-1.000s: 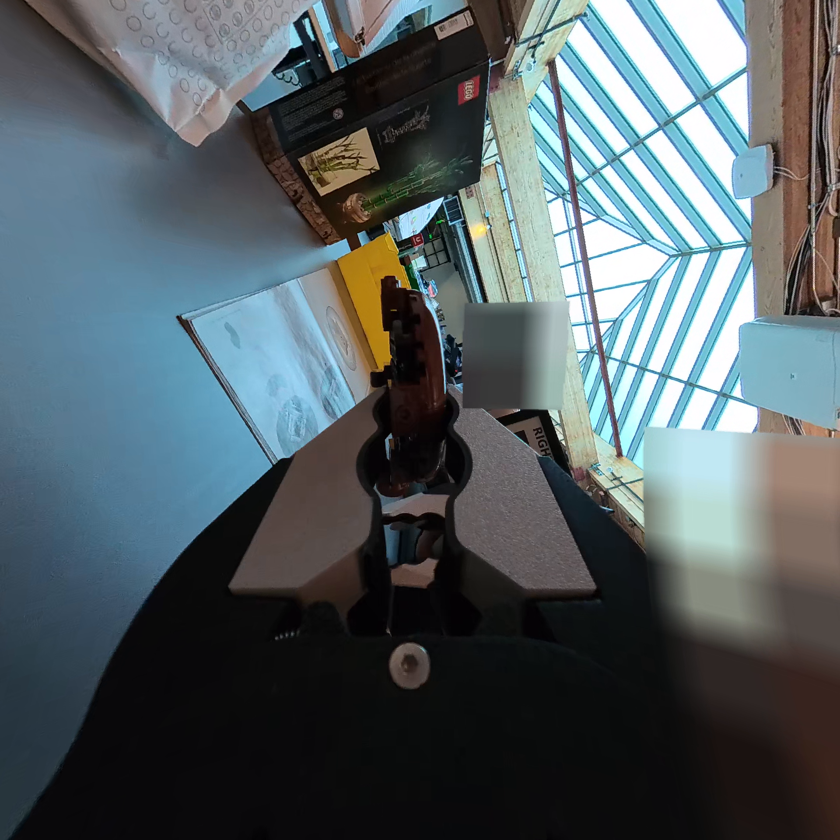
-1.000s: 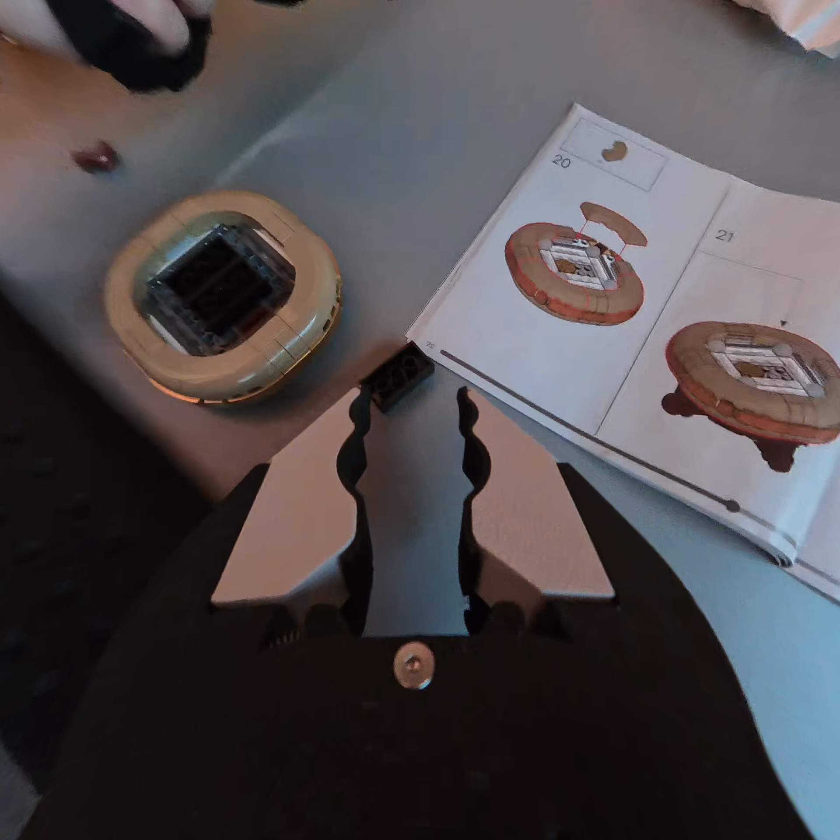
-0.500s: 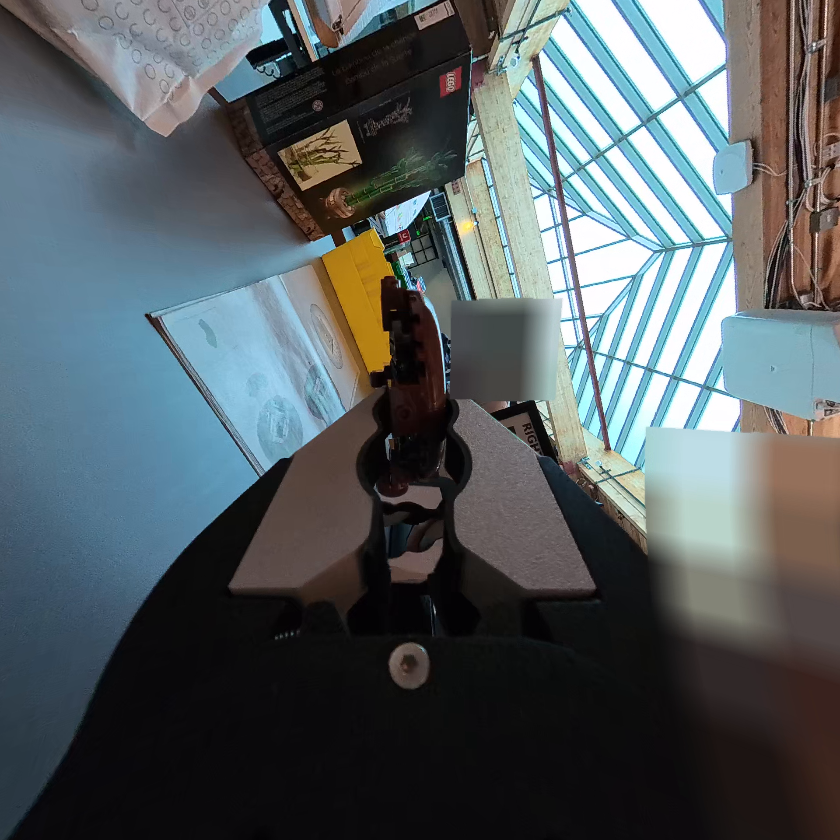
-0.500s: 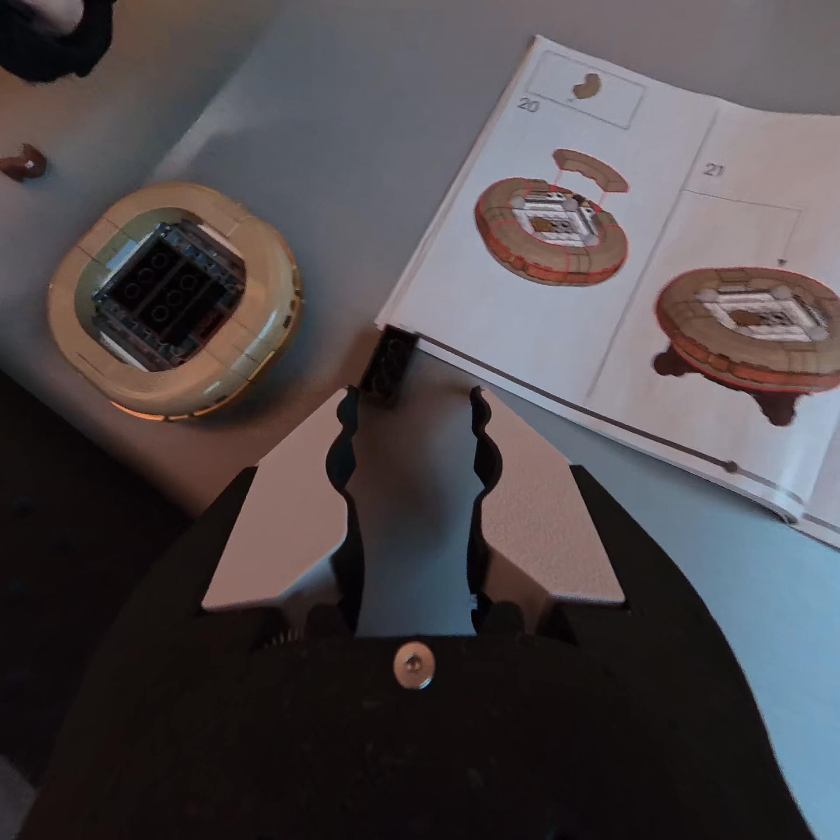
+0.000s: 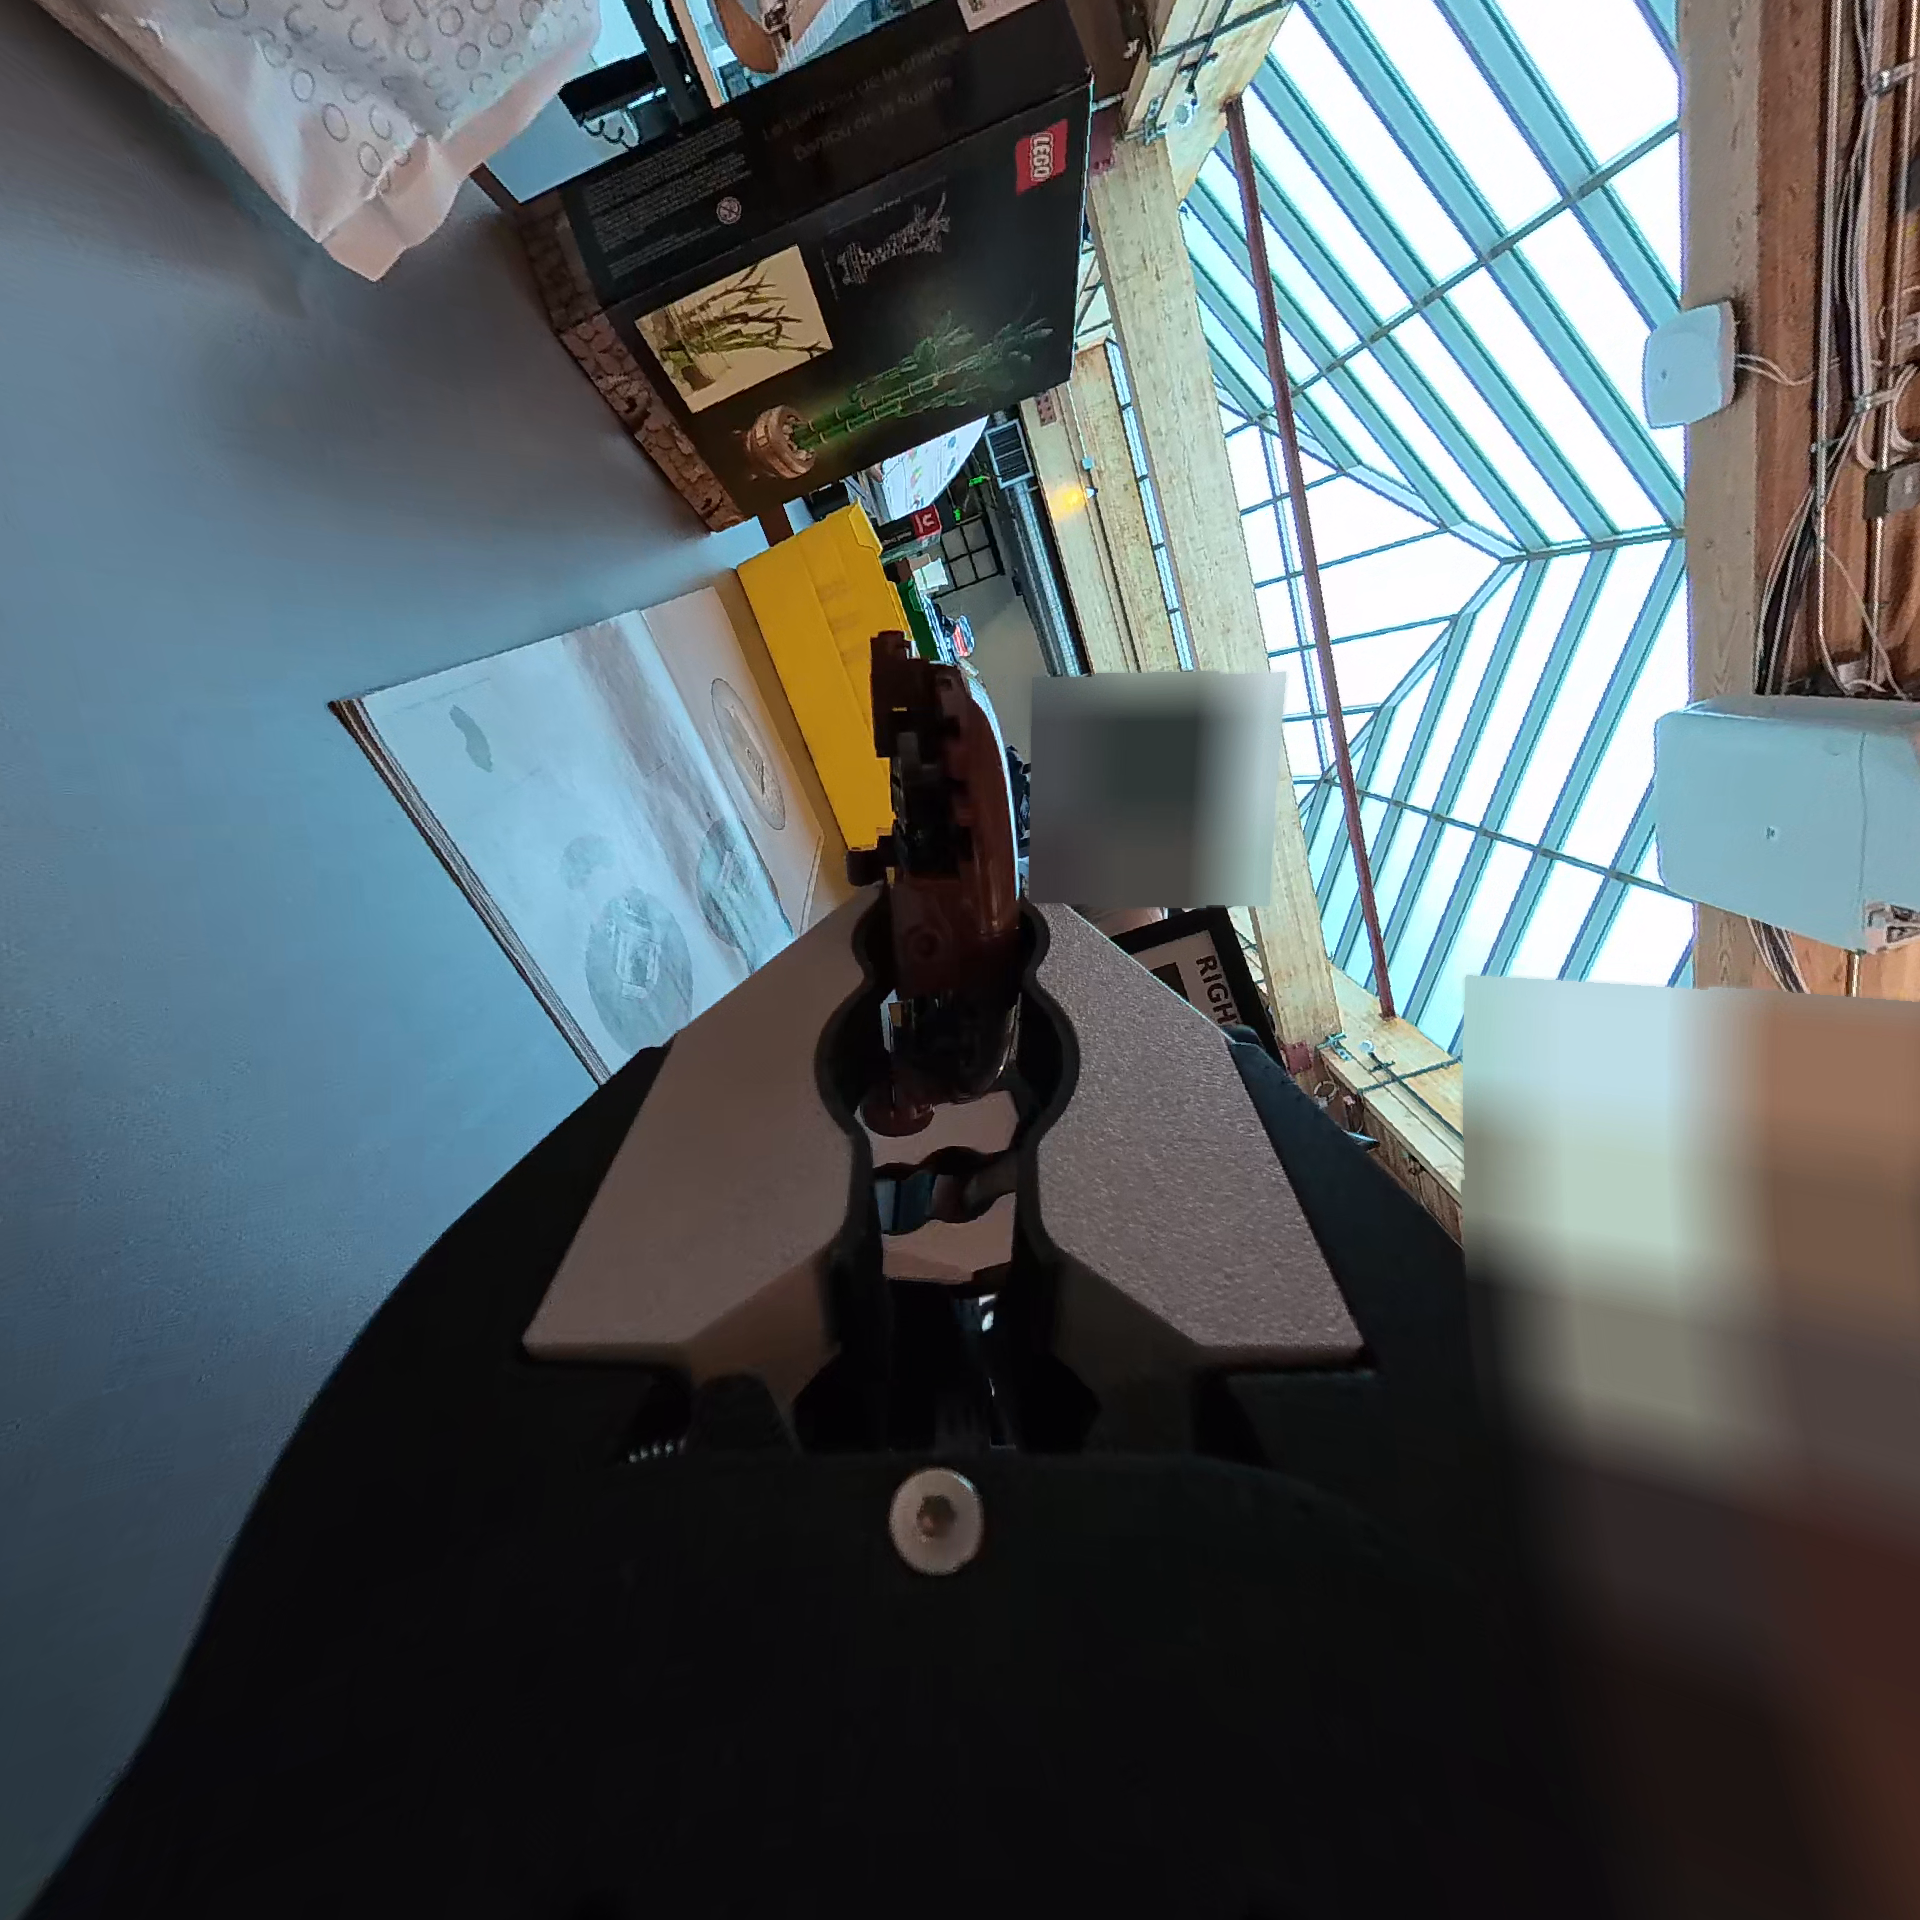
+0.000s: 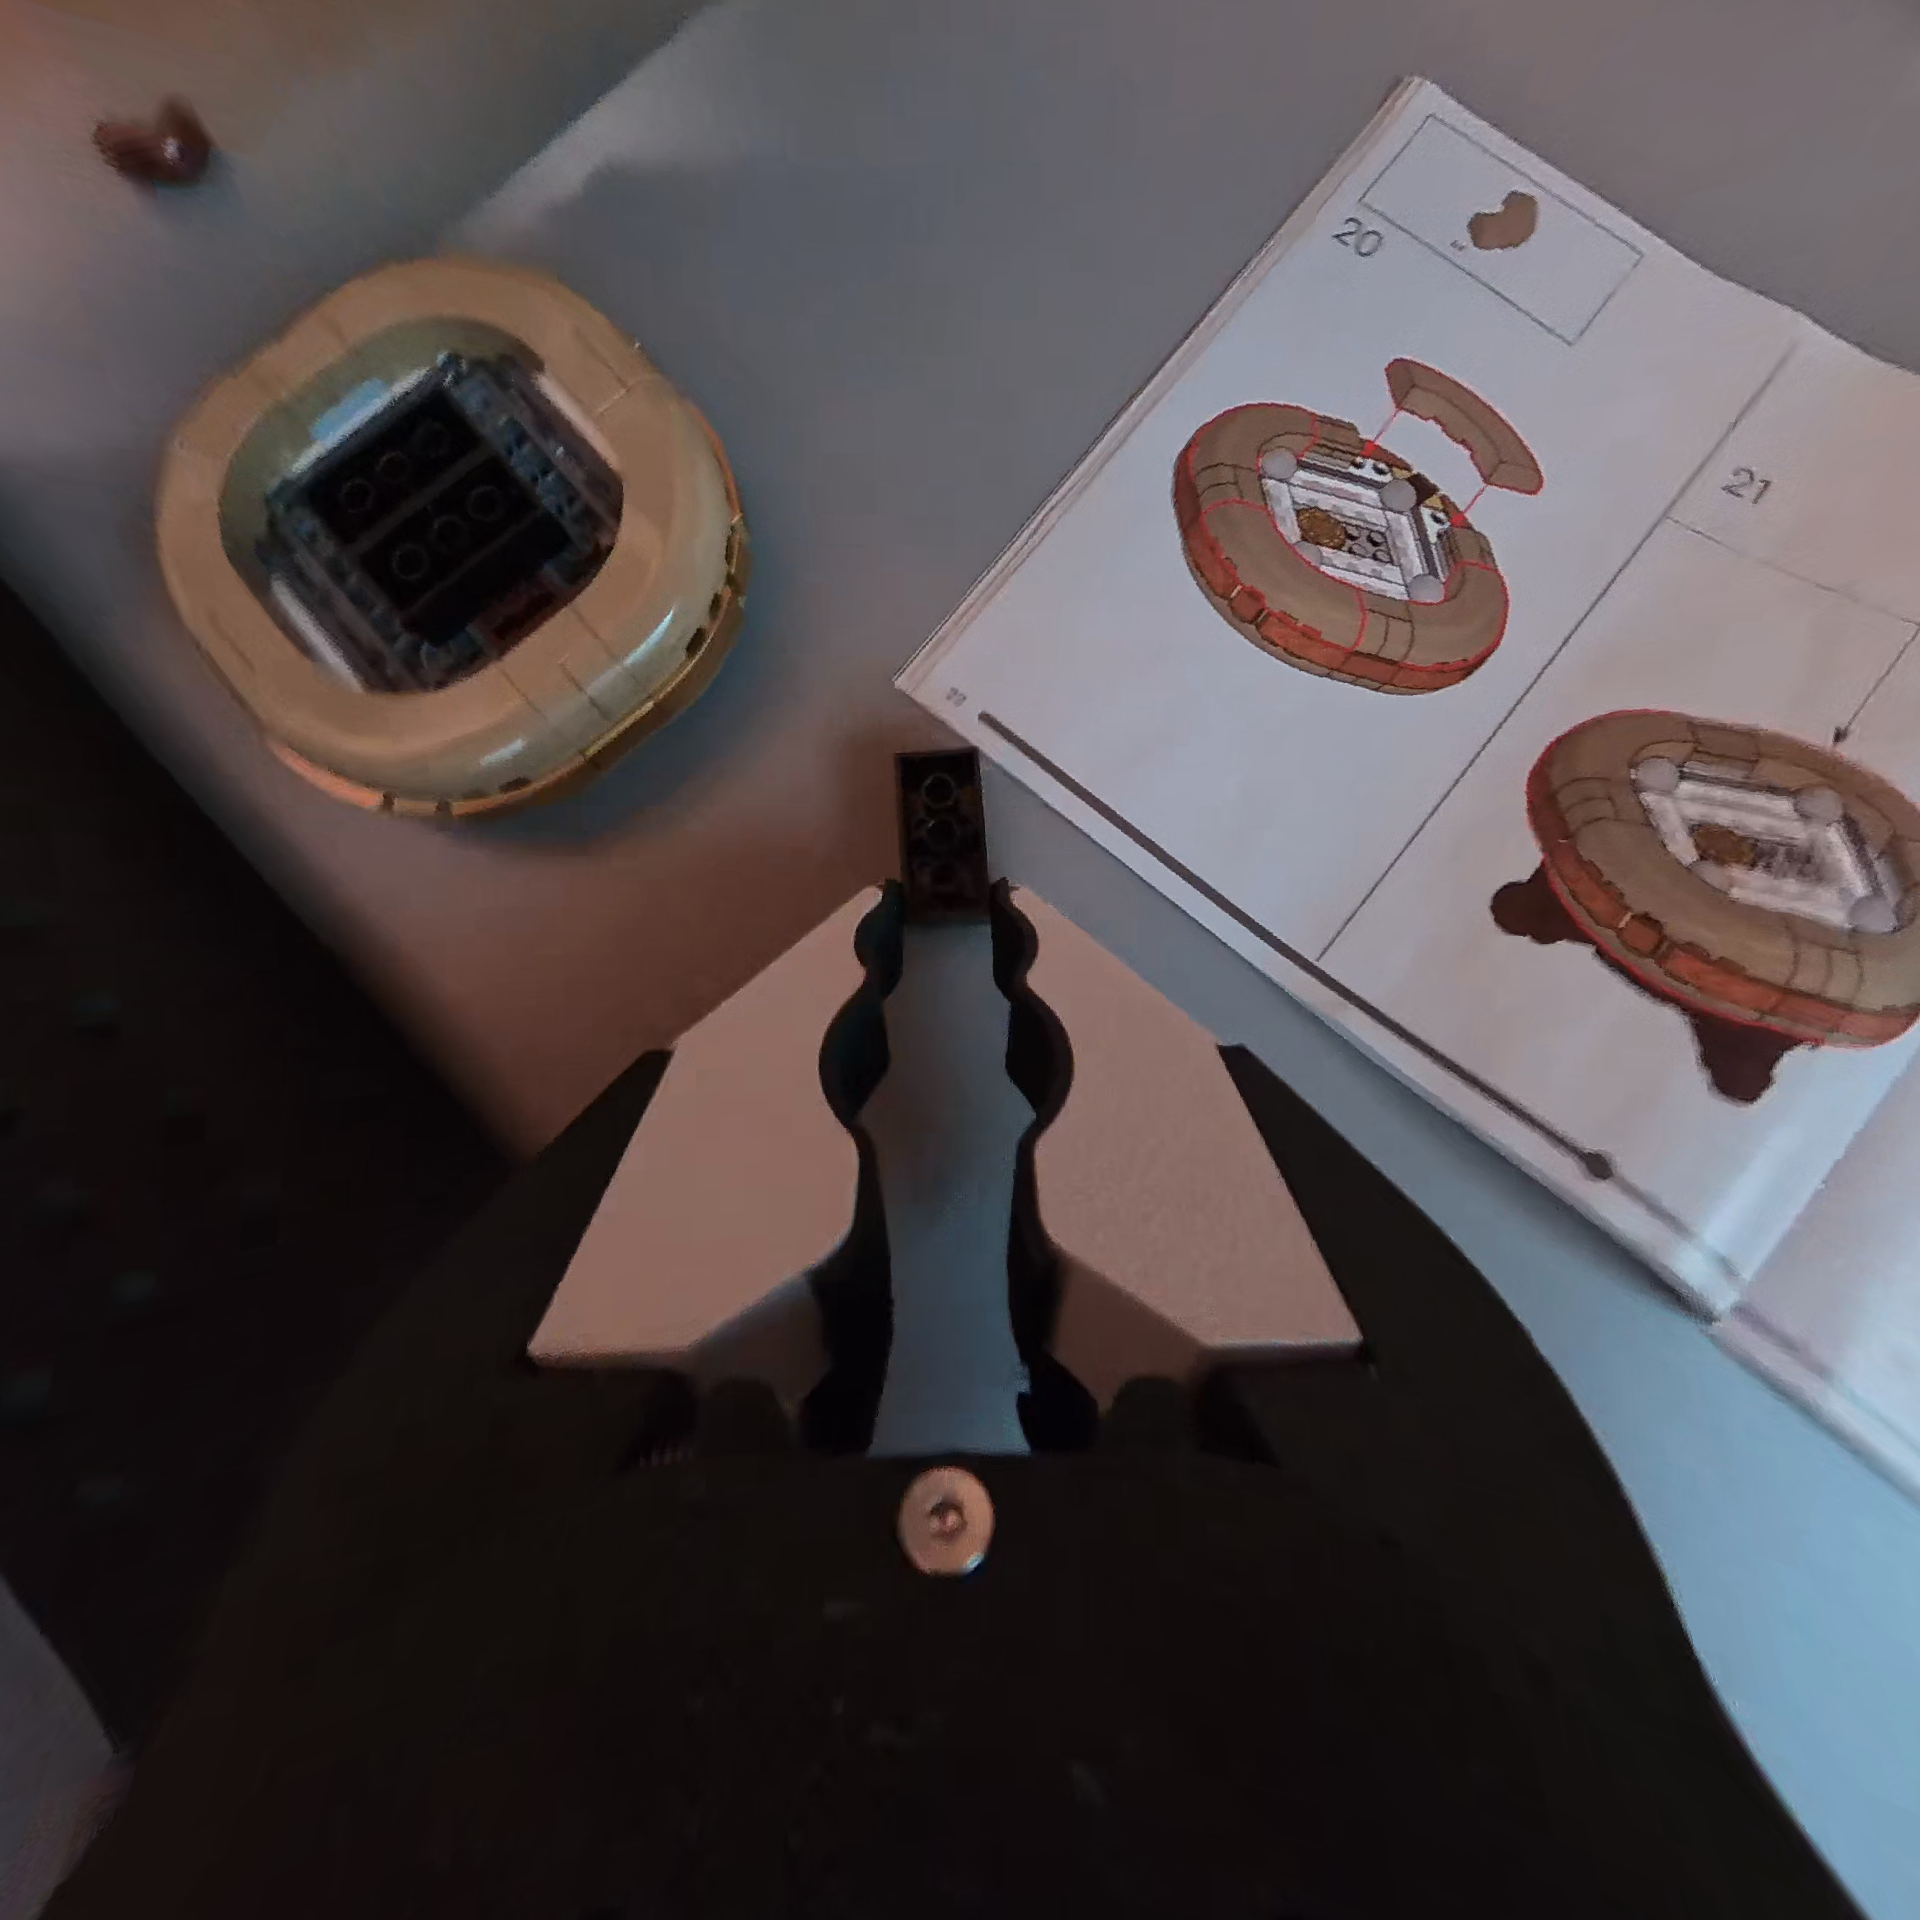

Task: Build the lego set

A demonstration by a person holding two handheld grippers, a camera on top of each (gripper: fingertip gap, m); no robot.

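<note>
My left gripper (image 5: 948, 925) is shut on a dark brown Lego assembly (image 5: 940, 790) and holds it up off the grey table (image 5: 208, 623), sticking out past the fingertips. In the right wrist view my right gripper (image 6: 942, 899) is low over the table, its tips closed on the near end of a small black brick (image 6: 938, 821). A tan ring-shaped Lego base (image 6: 634, 675) with a black studded centre lies to the left of the brick. The open instruction booklet (image 6: 1455, 727) lies to its right, and also shows in the left wrist view (image 5: 582, 810).
A small brown piece (image 6: 151, 145) lies at the far left of the table. A dark Lego box (image 5: 831, 270), a yellow box (image 5: 821, 634) and a white paper bag (image 5: 343, 114) stand beyond the booklet. The table's dark edge runs along the lower left. Both grippers' tips are roughly 20 centimeters from the small brown piece (image 6: 151, 145).
My right gripper has moved forward to the black brick and narrowed its jaws onto it. The brick now lies in line between the tips. My left gripper still holds the brown assembly, barely shifted.
</note>
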